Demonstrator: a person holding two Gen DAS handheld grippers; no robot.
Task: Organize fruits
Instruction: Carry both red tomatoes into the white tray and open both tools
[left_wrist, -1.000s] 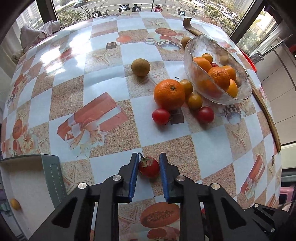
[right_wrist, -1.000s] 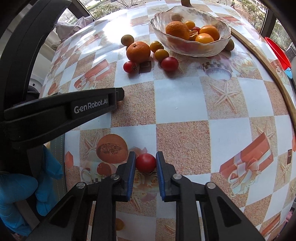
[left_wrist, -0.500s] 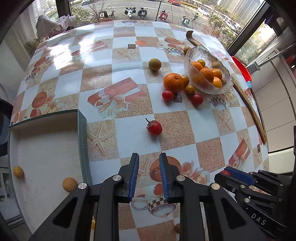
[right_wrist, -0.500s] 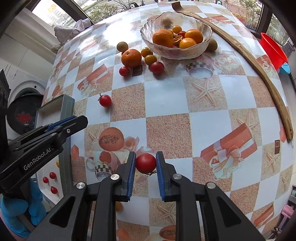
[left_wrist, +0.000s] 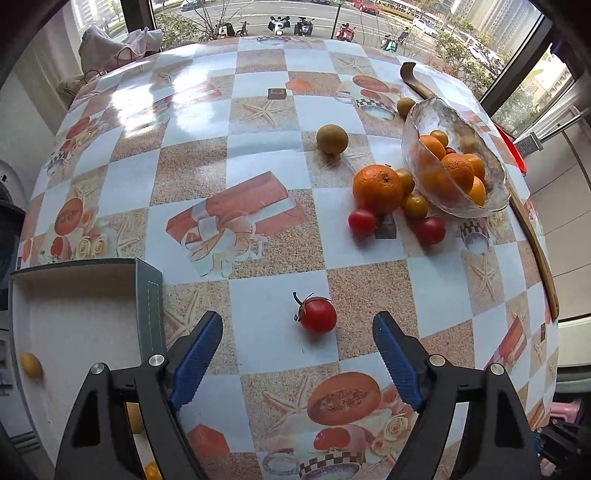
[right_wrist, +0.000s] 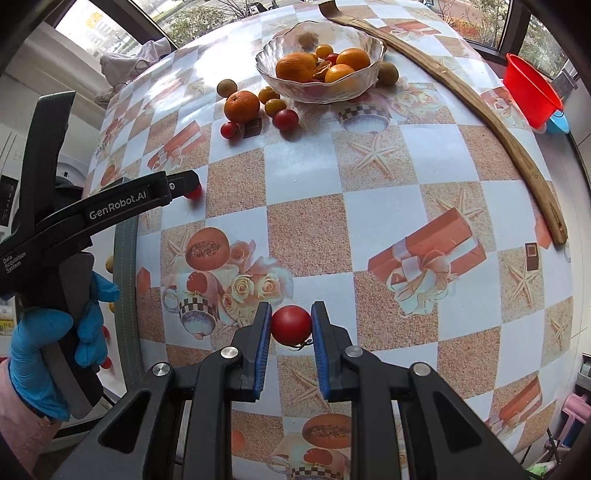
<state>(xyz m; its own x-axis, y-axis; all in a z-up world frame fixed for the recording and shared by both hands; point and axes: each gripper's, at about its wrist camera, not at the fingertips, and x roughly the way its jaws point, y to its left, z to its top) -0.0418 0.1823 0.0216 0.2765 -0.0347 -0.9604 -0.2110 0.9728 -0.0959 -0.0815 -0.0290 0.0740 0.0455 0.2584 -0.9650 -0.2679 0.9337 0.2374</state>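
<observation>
My left gripper (left_wrist: 297, 319) hangs over the checked tablecloth with its jaws opening wide. A red stemmed tomato (left_wrist: 317, 315) lies on the cloth just ahead of the blue pads (left_wrist: 195, 354), untouched. My right gripper (right_wrist: 291, 308) is shut on another red tomato (right_wrist: 291, 325), held above the cloth. A glass bowl (left_wrist: 417, 122) with oranges and small fruits stands at the far right. In front of it lie a big orange (left_wrist: 377, 188), two red tomatoes, yellow-brown fruits and a green-brown fruit (left_wrist: 332, 138). In the right wrist view the left gripper's finger (right_wrist: 162, 192) half hides its tomato (right_wrist: 195, 191).
A grey-edged white box (left_wrist: 149, 295) at the table's near left holds small yellow and red fruits. A wooden strip (right_wrist: 480, 107) runs along the right table edge, with a red tub (right_wrist: 532, 96) beyond it. A blue-gloved hand (right_wrist: 40, 350) holds the left gripper.
The left gripper let go of the stemmed tomato, drew back shut, then came close again with its jaws spread wide. The right gripper rose with its tomato still gripped.
</observation>
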